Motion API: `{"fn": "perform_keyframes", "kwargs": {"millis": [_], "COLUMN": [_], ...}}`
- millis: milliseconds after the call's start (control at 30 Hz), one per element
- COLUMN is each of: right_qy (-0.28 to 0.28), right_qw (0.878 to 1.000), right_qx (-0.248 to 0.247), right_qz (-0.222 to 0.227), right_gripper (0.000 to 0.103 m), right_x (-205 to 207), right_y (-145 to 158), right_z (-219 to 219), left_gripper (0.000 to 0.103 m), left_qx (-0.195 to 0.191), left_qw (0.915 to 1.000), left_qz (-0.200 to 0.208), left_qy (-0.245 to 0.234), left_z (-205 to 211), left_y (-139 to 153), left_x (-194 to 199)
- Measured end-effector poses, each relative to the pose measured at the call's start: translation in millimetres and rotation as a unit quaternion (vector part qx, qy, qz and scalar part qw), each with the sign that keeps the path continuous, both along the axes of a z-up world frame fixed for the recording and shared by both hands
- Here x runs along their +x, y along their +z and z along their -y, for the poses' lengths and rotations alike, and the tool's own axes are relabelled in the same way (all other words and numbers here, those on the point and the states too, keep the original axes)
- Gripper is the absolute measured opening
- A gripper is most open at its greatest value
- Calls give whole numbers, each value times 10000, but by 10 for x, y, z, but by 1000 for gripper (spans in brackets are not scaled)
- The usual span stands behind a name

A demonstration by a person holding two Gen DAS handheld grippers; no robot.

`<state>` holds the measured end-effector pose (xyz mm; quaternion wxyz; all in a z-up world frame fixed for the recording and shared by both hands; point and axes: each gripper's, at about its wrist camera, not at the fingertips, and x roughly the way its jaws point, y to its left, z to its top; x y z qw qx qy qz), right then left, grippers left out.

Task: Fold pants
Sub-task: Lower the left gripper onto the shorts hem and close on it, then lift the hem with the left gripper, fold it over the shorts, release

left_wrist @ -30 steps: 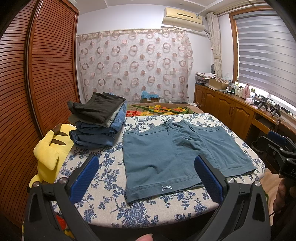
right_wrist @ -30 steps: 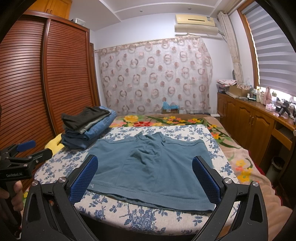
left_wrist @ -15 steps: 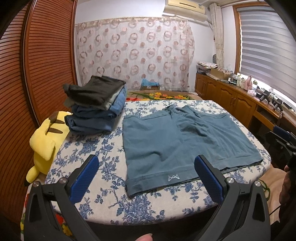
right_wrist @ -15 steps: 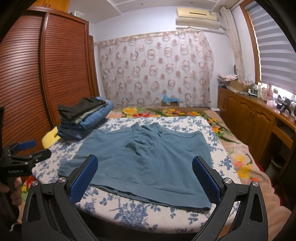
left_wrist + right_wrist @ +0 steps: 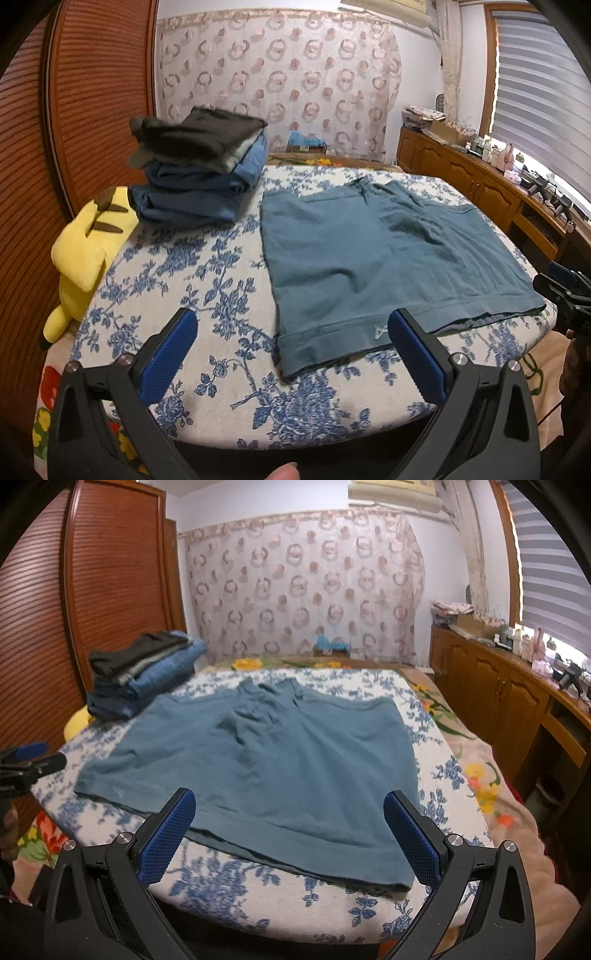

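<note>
Both grippers, left (image 5: 291,343) and right (image 5: 290,823), gape above the shorts' (image 5: 373,254) hem.

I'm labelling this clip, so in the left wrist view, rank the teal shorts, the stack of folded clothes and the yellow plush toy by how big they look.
1. teal shorts, spread flat, by far the largest.
2. stack of folded clothes.
3. yellow plush toy, partly hidden past the bed's edge, so its rank below the stack is unsure.
</note>
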<state>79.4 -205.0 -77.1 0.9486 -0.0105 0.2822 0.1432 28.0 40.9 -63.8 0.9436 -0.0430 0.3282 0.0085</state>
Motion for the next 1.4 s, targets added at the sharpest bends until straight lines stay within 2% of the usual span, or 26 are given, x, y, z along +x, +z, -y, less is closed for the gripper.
{"fn": "perform_keyframes", "kwargs": {"millis": [267,533,600,633,667,733,767,867,1167,1200,1233,1267,1400], "right_qy": [-27,-50,-56,-62,-60,-49,-51,-61,-34,-33,-33,-32,-9], "right_qw": [9993,9982,9978,9977,9978,9977,9976,9968,9975,9975,9975,9975,9974], "right_qx": [-114,-152,-137,-159,-192,-311,-367,-613,-548,-549,-548,-548,-565], "right_qz": [-368,-578,-653,-657,-636,-596,-582,-507,-450,-446,-440,-443,-455], "right_gripper": [103,103,103,103,103,103,103,103,103,103,103,103,103], "right_x": [111,136,141,141,136,126,122,111,105,103,105,107,111], "right_y": [-254,-396,-442,-450,-456,-465,-469,-500,-506,-505,-506,-506,-506], "right_z": [33,57,72,68,65,32,17,-40,-6,-11,-12,-17,-24], "left_gripper": [102,85,84,80,71,66,55,45,40,36,24,19,7], "left_qx": [-218,-483,-533,-557,-587,-676,-715,-759,-515,-439,-398,-420,-552], "left_qw": [9995,9976,9972,9970,9968,9961,9959,9956,9969,9973,9975,9972,9960], "left_qz": [-193,-350,-391,-385,-384,-418,-414,-412,-424,-411,-403,-406,-323], "left_qy": [-79,-339,-353,-363,-376,-379,-379,-364,-421,-420,-422,-477,-619], "left_z": [-161,-125,-118,-121,-125,-148,-156,-168,-88,-76,-70,-64,-67], "left_y": [-184,-278,-297,-304,-308,-329,-335,-352,-419,-422,-423,-425,-370], "left_x": [27,43,50,47,47,58,60,59,123,130,135,139,127]}}
